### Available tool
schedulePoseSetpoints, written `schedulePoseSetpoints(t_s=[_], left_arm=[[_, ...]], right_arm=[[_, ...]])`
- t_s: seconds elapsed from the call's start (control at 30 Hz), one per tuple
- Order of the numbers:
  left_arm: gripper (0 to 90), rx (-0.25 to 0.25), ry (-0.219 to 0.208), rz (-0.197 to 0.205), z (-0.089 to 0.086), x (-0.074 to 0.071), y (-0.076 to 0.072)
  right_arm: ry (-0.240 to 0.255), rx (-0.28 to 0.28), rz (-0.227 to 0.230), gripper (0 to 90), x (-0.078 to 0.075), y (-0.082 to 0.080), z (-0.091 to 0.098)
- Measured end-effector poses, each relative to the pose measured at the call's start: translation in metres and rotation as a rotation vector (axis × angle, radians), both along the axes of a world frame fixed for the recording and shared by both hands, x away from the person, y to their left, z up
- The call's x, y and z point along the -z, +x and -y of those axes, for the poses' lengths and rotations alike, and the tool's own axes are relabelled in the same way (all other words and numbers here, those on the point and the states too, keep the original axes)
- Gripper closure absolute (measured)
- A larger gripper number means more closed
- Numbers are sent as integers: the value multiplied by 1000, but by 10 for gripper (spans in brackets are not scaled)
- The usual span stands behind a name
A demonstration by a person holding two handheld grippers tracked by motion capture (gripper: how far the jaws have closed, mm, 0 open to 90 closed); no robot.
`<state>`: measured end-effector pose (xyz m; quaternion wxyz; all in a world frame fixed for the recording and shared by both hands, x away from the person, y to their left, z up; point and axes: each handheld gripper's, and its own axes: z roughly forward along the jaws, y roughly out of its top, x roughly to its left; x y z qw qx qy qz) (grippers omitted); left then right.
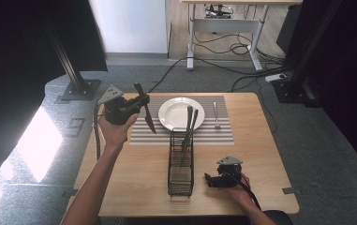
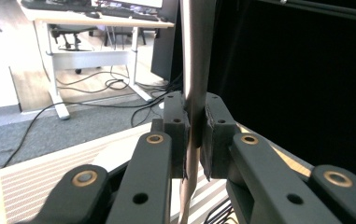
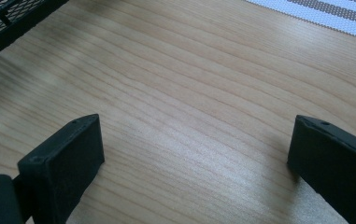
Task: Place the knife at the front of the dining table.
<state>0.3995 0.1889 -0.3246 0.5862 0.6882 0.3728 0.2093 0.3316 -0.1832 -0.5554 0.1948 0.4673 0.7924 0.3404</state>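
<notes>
My left gripper (image 1: 141, 101) is raised over the table's far left, shut on a long metal knife (image 1: 146, 115) that slants down toward the striped placemat (image 1: 223, 136). In the left gripper view the left gripper (image 2: 195, 135) has both pads clamped on the knife's flat shaft (image 2: 196, 56), which runs upright between them. A white plate (image 1: 174, 117) lies on the mat. A small utensil (image 1: 216, 115) lies to the right of the plate. My right gripper (image 1: 207, 179) rests near the front right, and in its own view the right gripper (image 3: 194, 149) is open over bare wood with nothing between its pads.
A black mesh caddy (image 1: 181, 171) stands mid-table in front of the plate, with two utensils (image 1: 189, 124) leaning out of it; its corner (image 3: 7, 18) lies close to the right gripper. Beyond the table are a desk frame, floor cables and dark stands.
</notes>
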Motion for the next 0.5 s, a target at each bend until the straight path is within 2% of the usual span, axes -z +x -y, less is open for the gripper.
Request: schedulePoseSetpoints(t_s=[0.5], left_arm=[[822,-44,34,-63,-12,28,9]], right_arm=[[-1,-1,2,35,0,0,0]])
